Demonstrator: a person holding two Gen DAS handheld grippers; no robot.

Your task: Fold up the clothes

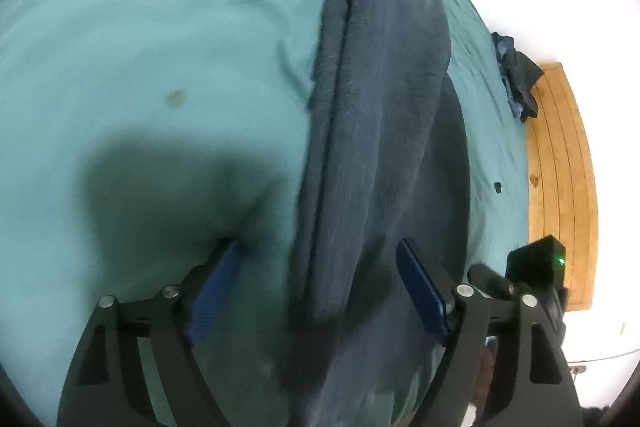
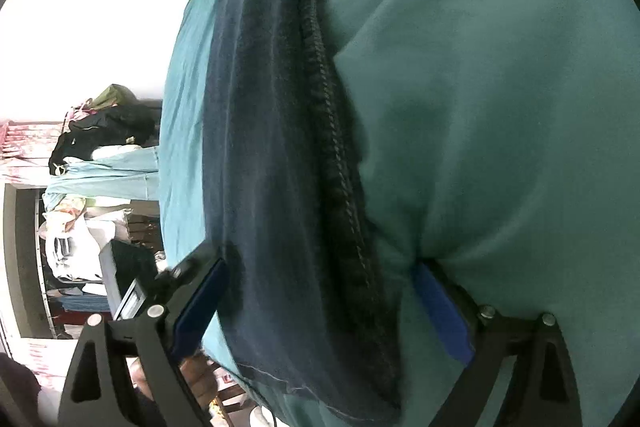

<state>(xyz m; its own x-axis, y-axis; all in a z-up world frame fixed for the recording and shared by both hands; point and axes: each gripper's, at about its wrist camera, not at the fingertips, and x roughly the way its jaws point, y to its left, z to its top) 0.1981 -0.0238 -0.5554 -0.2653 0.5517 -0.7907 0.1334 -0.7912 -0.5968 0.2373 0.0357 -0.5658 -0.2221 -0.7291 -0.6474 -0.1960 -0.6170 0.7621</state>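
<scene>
Both my left gripper point(image 1: 318, 267) and right gripper point(image 2: 320, 291) had fingers spread astride the garment point(image 1: 380, 107); closing risked pinching the sheet point(image 1: 140, 27) beneath instead.

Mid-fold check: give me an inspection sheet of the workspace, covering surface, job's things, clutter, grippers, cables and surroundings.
Surface: teal bedsheet, wrinkled, with a small brownish stain.
Job's things: dark blue garment lying in a long folded strip on the sheet; stitched hem visible.
Clutter: dark crumpled cloth at the bed's far edge.
Grippers: left gripper open, straddling the garment, one pad pressing the sheet; right gripper open, likewise astride it.
Cables: thin cable by the wall.
Surroundings: wooden board; heaped clothes beside the bed.
</scene>
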